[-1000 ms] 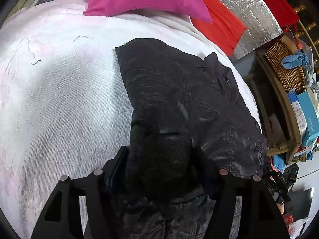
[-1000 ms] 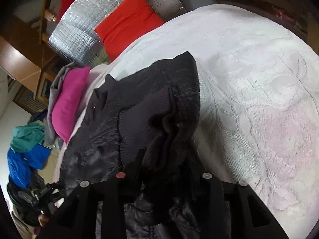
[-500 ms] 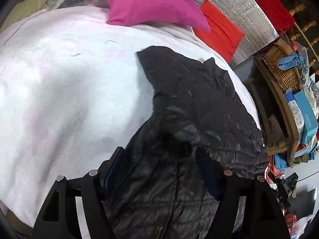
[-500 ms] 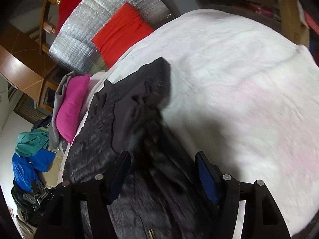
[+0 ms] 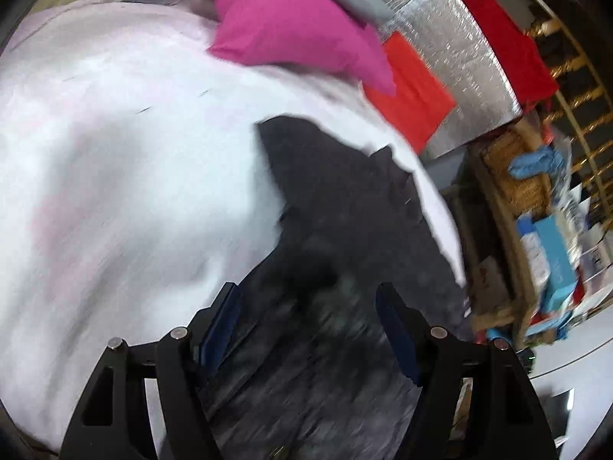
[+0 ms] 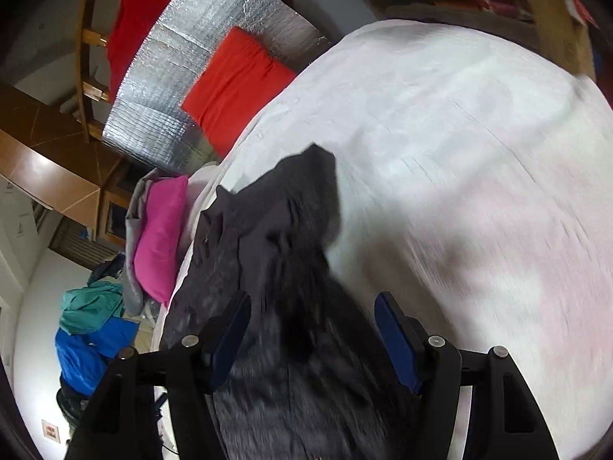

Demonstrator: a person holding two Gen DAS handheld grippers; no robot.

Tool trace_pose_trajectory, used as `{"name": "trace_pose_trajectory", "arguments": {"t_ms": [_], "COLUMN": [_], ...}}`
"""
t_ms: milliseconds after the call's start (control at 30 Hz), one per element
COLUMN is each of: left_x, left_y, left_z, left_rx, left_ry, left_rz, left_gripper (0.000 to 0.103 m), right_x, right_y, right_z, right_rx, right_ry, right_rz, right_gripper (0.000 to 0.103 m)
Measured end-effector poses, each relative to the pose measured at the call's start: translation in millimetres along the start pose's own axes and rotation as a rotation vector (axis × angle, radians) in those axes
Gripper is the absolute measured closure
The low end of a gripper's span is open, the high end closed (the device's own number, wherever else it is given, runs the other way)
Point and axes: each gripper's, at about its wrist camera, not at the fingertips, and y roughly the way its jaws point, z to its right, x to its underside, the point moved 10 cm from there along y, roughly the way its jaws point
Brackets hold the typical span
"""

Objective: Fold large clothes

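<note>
Both the left tool and the right tool now stand wide open and empty, having let go of the black jacket, so this fold lies done on the bed.

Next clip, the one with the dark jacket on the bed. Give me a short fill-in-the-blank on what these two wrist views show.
1. The black jacket lies on a ____ bed cover.
2. Beyond the jacket lies a ____ pillow.
3. An orange-red cushion leans against a ____ foil panel.
4. The jaws of the left gripper and the right gripper stand ____, gripping nothing.

Missing words: white; pink; silver; open
</note>
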Motion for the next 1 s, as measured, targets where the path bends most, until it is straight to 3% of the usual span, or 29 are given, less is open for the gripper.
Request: {"name": "trace_pose_trajectory", "arguments": {"t_ms": [133, 300, 400, 433, 467, 500, 600, 667, 800, 900, 1000], "left_x": [-29.3, -54.4, -65.1, -68.0, -70.7, -71.8, -74.4, -75.9, -75.3, -71.6, -61.8], "left_y": [29.9, 67.3, 79.4, 84.7, 90.2, 93.8, 104.6, 105.4, 103.2, 108.6, 116.4], "left_z": [11.5, -1.1, -7.9, -7.3, -5.5, -2.8, 8.9, 15.7, 32.8, 25.4, 7.7], "left_rx": [0.024, -0.003, 0.030, 0.046, 0.057, 0.058, 0.024, -0.003, -0.006, -0.065, -0.099], "left_ry": [-0.006, -0.082, -0.135, -0.146, -0.150, -0.141, -0.078, -0.036, 0.057, 0.072, 0.008], "left_rz": [0.002, -0.040, -0.041, -0.043, -0.040, -0.037, -0.030, -0.017, 0.008, -0.021, -0.085], "left_gripper": [0.027, 0.027, 0.027, 0.027, 0.027, 0.028, 0.036, 0.038, 0.038, 0.038, 0.038], "right_x": [-20.3, -23.1, -25.3, -26.2, -27.5, -28.5, -31.7, -35.8, -37.4, -26.1, -22.2], "right_y": [39.4, 97.9, 114.3, 116.8, 117.1, 116.7, 107.8, 95.5, 76.7, 88.3, 91.3], "right_z": [-5.3, -9.8, -19.6, -26.3, -32.4, -36.8, -44.9, -49.1, -49.6, -25.8, -15.3], "right_rx": [-0.019, 0.037, 0.036, 0.039, 0.050, 0.077, 0.116, 0.102, 0.107, 0.160, 0.148], "right_ry": [0.067, 0.019, -0.033, -0.076, -0.115, -0.149, -0.186, -0.189, -0.203, -0.169, -0.127], "right_rz": [-0.033, -0.137, -0.143, -0.140, -0.124, -0.109, -0.069, -0.026, 0.036, -0.015, -0.045], "right_gripper": [0.029, 0.029, 0.030, 0.033, 0.050, 0.057, 0.074, 0.078, 0.080, 0.079, 0.066]}}
